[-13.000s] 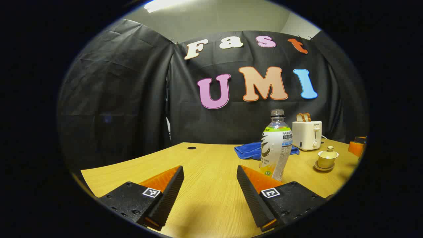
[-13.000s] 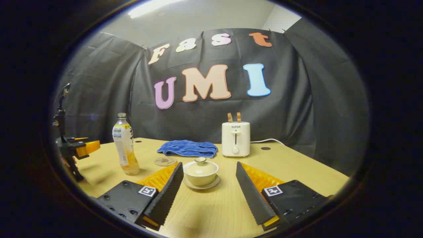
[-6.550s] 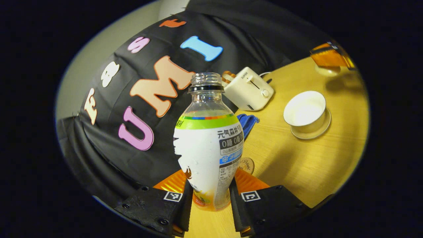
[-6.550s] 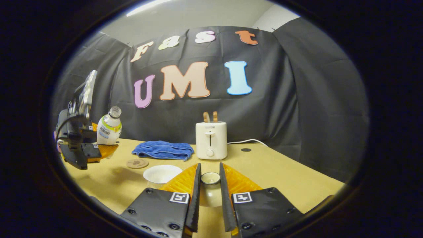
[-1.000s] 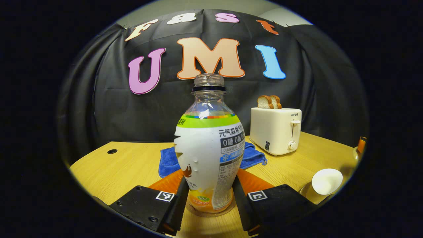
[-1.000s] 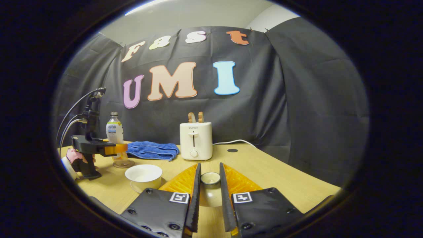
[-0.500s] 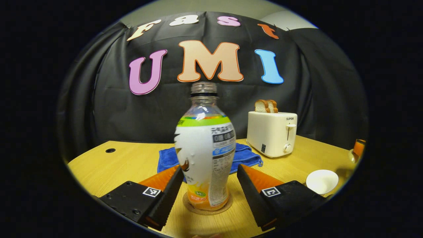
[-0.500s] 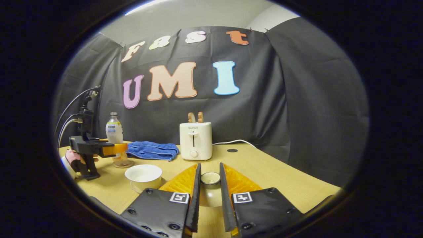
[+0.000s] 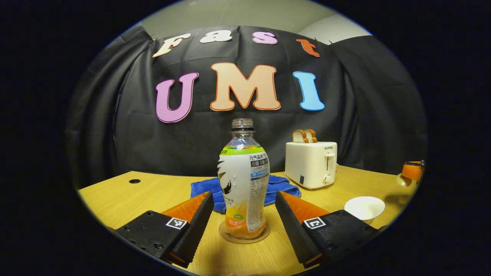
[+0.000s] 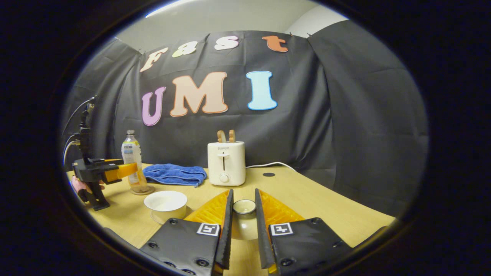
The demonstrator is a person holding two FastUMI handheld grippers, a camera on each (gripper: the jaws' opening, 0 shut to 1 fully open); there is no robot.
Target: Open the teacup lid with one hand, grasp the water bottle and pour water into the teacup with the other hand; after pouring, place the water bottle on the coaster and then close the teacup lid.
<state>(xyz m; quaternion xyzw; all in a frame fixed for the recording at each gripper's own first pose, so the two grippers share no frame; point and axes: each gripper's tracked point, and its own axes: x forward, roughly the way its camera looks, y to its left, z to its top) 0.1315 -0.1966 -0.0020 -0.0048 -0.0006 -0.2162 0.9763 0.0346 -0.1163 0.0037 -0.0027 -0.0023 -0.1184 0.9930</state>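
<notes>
table (image 9: 153, 191) | bottle (image 9: 243, 180) on coaster (image 9: 244, 237) | left tool (image 9: 244, 214) open | right tool (image 10: 241, 214) grips lid (image 10: 244, 207)

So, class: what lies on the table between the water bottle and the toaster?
In the right gripper view, a folded blue towel lies between the water bottle and the toaster. The left gripper view shows it behind the bottle.
</notes>
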